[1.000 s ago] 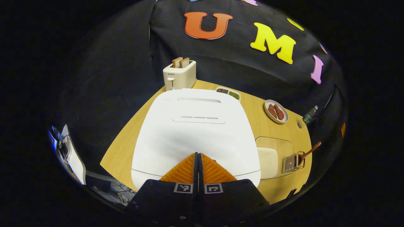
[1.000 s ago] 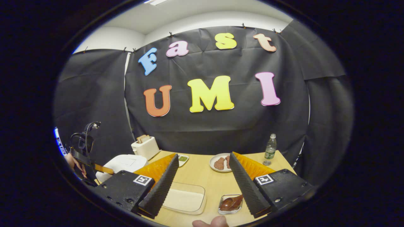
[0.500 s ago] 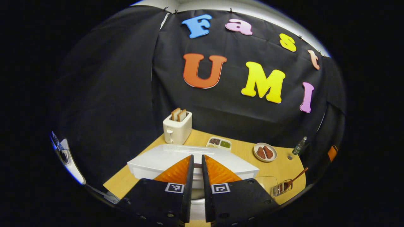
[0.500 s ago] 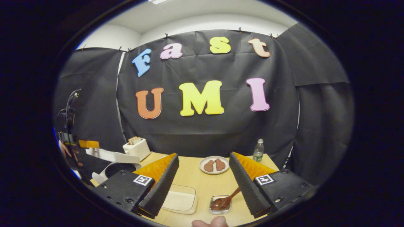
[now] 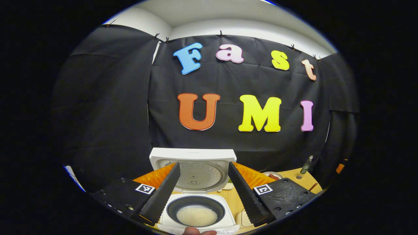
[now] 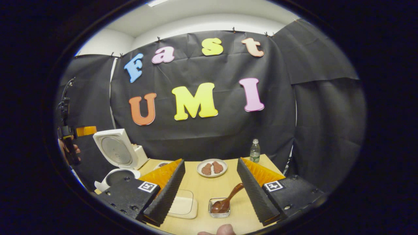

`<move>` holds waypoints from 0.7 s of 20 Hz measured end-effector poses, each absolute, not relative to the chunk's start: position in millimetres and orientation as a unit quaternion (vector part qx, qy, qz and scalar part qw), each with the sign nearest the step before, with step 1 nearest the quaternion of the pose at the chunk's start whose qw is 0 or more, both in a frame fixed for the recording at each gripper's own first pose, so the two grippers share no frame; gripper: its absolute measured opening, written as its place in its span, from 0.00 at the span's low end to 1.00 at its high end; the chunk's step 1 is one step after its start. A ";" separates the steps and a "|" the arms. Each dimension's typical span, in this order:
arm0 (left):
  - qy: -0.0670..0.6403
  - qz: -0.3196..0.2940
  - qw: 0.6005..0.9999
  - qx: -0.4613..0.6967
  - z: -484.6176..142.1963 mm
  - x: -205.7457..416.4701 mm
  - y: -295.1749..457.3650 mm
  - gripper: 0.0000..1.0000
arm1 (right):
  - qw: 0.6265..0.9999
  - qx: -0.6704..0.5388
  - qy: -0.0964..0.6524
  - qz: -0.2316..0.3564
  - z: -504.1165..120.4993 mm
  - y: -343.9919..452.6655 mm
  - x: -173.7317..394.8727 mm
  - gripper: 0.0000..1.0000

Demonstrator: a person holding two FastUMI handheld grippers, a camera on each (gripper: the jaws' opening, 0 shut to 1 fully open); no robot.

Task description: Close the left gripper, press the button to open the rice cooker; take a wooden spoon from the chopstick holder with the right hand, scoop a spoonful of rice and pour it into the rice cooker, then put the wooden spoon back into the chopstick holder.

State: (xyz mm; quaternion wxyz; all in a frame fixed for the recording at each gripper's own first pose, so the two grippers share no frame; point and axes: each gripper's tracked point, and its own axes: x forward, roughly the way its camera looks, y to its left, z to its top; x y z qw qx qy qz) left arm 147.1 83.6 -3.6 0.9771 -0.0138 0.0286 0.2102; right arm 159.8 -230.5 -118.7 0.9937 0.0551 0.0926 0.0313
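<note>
Rice cooker at table's left; chopstick holder right of rice box; plate behind.

Even, moderately bright overhead lighting in both views; a ceiling fixture shows as a bright patch at the top of the right gripper view. The counter is evenly lit, with soft, faint shadows. The rice cooker lid's inner plate carries a mild sheen. Fisheye distortion bows straight lines strongly toward the edges, where detail softens; the centres are sharp, without motion blur.
</note>
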 end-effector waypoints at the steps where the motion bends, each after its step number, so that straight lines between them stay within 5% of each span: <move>1: 0.026 0.210 0.977 -0.010 -1.4 143.5 79.7 0.94 | 0.993 0.054 0.095 0.034 -119.6 -231.6 158.8 1.00; 14: 0.014 0.207 0.978 -0.027 1.3 107.1 26.3 0.94 | 0.987 0.055 0.148 0.016 -184.4 -268.8 179.8 1.00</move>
